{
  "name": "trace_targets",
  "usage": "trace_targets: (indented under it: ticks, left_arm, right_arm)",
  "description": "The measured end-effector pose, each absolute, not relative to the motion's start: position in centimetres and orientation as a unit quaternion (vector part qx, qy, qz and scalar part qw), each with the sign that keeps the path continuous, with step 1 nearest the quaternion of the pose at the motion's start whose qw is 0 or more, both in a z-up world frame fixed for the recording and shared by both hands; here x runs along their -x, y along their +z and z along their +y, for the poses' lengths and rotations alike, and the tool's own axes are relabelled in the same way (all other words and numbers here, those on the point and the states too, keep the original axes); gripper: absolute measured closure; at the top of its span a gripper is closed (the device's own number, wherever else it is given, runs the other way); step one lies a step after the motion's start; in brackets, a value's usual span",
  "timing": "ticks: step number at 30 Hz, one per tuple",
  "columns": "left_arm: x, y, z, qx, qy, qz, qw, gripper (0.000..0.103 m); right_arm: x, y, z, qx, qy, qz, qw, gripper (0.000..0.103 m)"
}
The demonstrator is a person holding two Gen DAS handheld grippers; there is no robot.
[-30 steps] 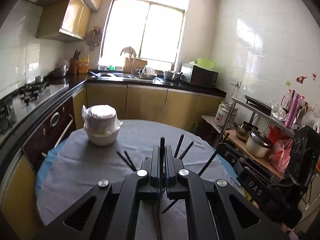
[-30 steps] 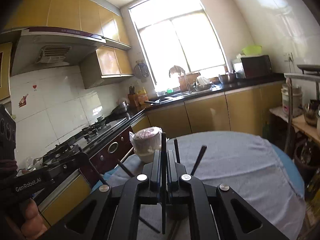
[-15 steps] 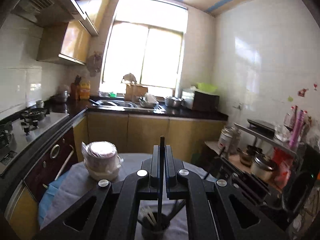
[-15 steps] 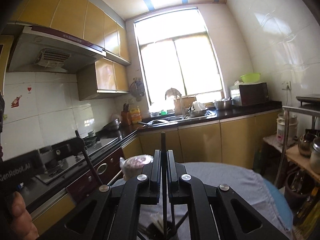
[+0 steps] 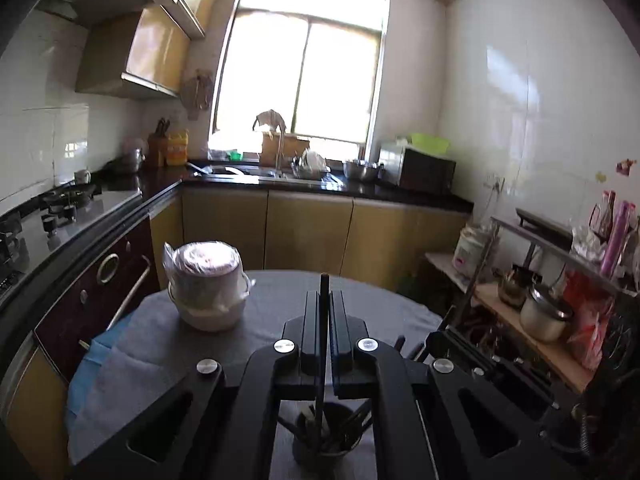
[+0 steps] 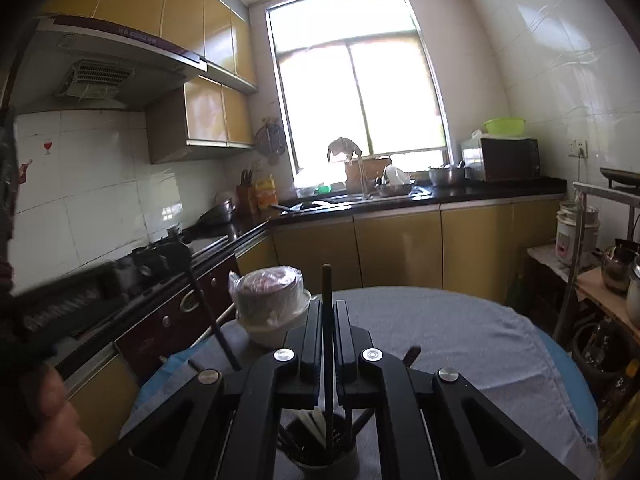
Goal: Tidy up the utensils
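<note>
A round table [image 5: 360,300] fills the lower middle of both views, draped in a grey woven cloth [image 6: 460,340] with a blue layer [image 5: 92,364] showing at its left edge. Toward the table's left side stands a white bowl-shaped container [image 5: 208,312]; a stack of round dishes [image 5: 206,264] wrapped in clear, crinkled plastic sits inside it, rising above its rim.

Near the table's front edge, right under the grippers, stands a dark cylindrical utensil cup [image 5: 320,448]. It holds several dark chopsticks and a few pale ones [image 6: 314,426], leaning at varied angles against its rim.

The left gripper [image 5: 325,312], matte black plastic with silver pivot bolts, is clenched on one slim dark chopstick [image 5: 323,292]; the stick stands upright, its lower end dipping into the cup. The right gripper [image 6: 328,320], of the same build, is clamped on another dark chopstick [image 6: 327,288], likewise upright, with its lower end inside the cup among the others.

In the right wrist view a hand [image 6: 52,432] shows blurred at the lower left edge.
</note>
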State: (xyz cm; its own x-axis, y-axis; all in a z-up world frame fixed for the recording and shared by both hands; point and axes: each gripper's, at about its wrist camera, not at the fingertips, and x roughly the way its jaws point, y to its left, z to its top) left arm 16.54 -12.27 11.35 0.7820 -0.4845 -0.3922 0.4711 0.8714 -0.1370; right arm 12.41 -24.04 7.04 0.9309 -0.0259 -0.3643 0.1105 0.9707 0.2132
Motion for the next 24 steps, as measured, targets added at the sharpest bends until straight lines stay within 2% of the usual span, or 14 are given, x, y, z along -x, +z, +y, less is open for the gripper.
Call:
trace_targets:
  ticks: [5,6,8,9,10,13,14,15,16,18,19,21,24]
  left_arm:
    - [-16.4,11.1,-12.7,-0.009,-0.247,0.233,0.941,0.098]
    - [-16.3,11.1,-12.6,-0.013,-0.242,0.235,0.941,0.095]
    - [-16.0,11.3,-12.3,-0.019,-0.237,0.235,0.942,0.076]
    - [-15.7,11.5,-12.0,-0.022,-0.232,0.231,0.945,0.058]
    - [-15.3,11.7,-11.7,-0.024,-0.224,0.225,0.948,0.046]
    - [-13.1,12.5,-10.4,-0.040,-0.203,0.196,0.959,0.040]
    - [-12.3,12.7,-10.0,-0.047,-0.198,0.190,0.960,0.036]
    - [-11.8,12.8,-9.7,-0.052,-0.193,0.188,0.962,0.026]
    - [-11.0,12.7,-9.3,-0.059,-0.186,0.185,0.963,0.020]
    - [-9.7,12.4,-8.7,-0.070,-0.175,0.182,0.965,0.018]
    - [-9.0,12.1,-8.4,-0.074,-0.172,0.182,0.965,0.015]
    - [-7.8,11.2,-8.1,-0.079,-0.169,0.200,0.962,0.006]
    - [-6.8,8.9,-8.0,-0.087,-0.161,0.246,0.952,0.004]
  right_arm:
    - [-12.2,6.6,-24.6,-0.133,-0.015,0.209,0.969,0.097]
    - [-12.1,6.5,-24.7,-0.138,-0.012,0.215,0.967,0.097]
    - [-11.9,6.3,-25.1,-0.151,-0.009,0.225,0.963,0.094]
    - [-11.7,6.2,-25.3,-0.157,-0.009,0.228,0.961,0.093]
    - [-11.4,6.2,-25.7,-0.165,-0.009,0.230,0.959,0.087]
    - [-9.9,6.2,-26.7,-0.182,-0.013,0.223,0.958,0.085]
    - [-9.2,6.2,-27.0,-0.185,-0.016,0.219,0.958,0.084]
    - [-8.3,6.1,-27.4,-0.189,-0.019,0.217,0.958,0.083]
    - [-7.8,6.0,-27.6,-0.193,-0.021,0.216,0.957,0.077]
    - [-6.5,5.7,-28.0,-0.198,-0.024,0.217,0.956,0.060]
    - [-5.7,5.5,-28.1,-0.195,-0.028,0.217,0.956,0.046]
    - [-4.5,5.0,-28.0,-0.188,-0.035,0.219,0.957,0.045]
    - [-3.3,4.1,-27.9,-0.184,-0.041,0.242,0.952,0.045]
